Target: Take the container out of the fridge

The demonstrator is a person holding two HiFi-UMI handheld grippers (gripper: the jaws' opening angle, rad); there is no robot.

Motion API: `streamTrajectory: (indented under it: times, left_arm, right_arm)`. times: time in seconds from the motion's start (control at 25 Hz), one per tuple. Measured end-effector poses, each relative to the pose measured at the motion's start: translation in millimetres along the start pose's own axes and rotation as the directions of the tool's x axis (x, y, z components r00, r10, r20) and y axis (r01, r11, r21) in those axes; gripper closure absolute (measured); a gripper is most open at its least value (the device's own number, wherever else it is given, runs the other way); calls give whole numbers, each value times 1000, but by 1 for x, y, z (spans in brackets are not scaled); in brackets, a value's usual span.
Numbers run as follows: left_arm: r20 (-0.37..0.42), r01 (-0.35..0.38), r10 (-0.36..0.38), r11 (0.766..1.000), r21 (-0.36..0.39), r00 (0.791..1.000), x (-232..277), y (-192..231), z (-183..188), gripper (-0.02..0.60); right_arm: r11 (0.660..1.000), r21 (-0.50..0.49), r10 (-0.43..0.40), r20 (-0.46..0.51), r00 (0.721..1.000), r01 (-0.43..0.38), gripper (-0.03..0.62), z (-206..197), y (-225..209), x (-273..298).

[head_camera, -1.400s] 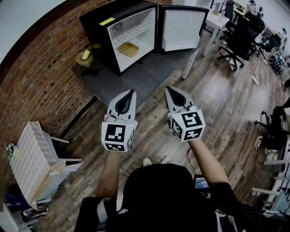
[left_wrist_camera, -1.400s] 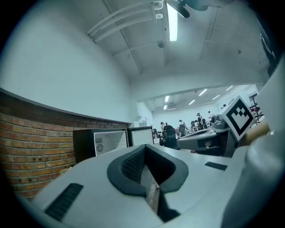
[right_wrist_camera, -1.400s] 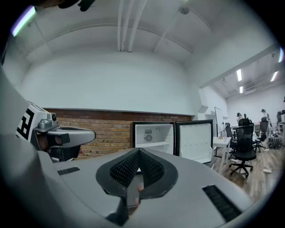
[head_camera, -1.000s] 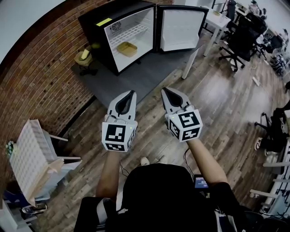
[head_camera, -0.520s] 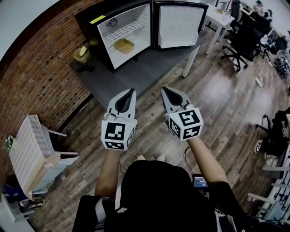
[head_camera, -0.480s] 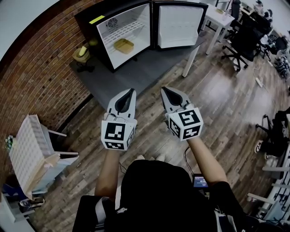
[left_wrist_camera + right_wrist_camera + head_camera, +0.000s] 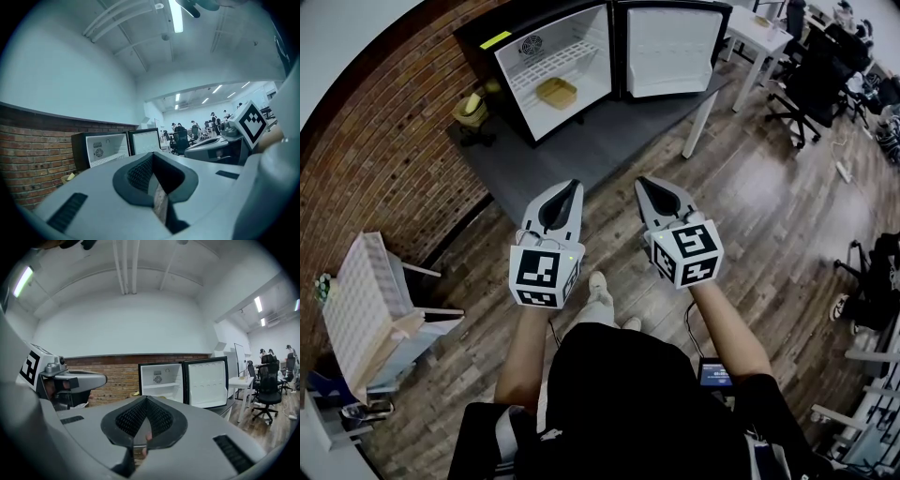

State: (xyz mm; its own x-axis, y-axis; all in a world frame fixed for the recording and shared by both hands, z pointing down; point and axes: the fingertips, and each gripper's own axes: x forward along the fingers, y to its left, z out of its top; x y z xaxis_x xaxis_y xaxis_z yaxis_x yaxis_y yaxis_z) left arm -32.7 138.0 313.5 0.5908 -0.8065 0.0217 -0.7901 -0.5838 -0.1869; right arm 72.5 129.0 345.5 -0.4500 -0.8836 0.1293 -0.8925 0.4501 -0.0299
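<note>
A black mini fridge point(image 7: 511, 42) stands open on the floor ahead, its door point(image 7: 666, 52) swung to the right. A shallow yellow container point(image 7: 556, 92) rests on the fridge's lower shelf. My left gripper point(image 7: 571, 186) and right gripper point(image 7: 643, 183) are held side by side well short of the fridge, pointing at it. Both are shut with nothing between the jaws. The left gripper view shows its shut jaws, with the fridge point(image 7: 101, 147) far off. From the right gripper view the open fridge point(image 7: 161, 377) also looks distant.
The fridge sits on a dark grey mat point(image 7: 581, 150) against a brick wall point(image 7: 384, 159). A small basket holding something yellow point(image 7: 472, 111) is left of the fridge. A white table point(image 7: 759, 37) and office chairs point(image 7: 811, 84) stand to the right, a white rack point(image 7: 361, 314) at left.
The person has stepped toward the fridge, which now sits a little closer and more centred. A foot shows below the grippers. Both grippers stay shut and side by side.
</note>
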Motion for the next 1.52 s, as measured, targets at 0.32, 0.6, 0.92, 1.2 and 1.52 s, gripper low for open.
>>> streamTrajectory:
  times: [0.32, 0.6, 0.92, 1.2, 1.52]
  left_arm:
    - [-3, 4, -4, 1000, -6, 1000, 21, 12, -6, 568]
    - [-14, 5, -5, 1000, -11, 1000, 51, 38, -17, 568]
    - [-21, 5, -6, 1000, -19, 1000, 102, 70, -25, 568]
    - [-22, 16, -17, 999, -30, 1000, 149, 100, -29, 568]
    - [-30, 21, -23, 999, -43, 999, 192, 146, -34, 568]
  right_arm:
    - [1000, -1, 11, -17, 1000, -11, 554, -5, -8, 23]
    - [1000, -4, 13, -29, 999, -13, 554, -6, -22, 60]
    - [1000, 0, 12, -40, 999, -12, 554, -1, -51, 109]
    - [1000, 2, -1, -46, 999, 1, 554, 12, -80, 156]
    - [1000, 1, -4, -62, 998, 4, 554, 24, -97, 215]
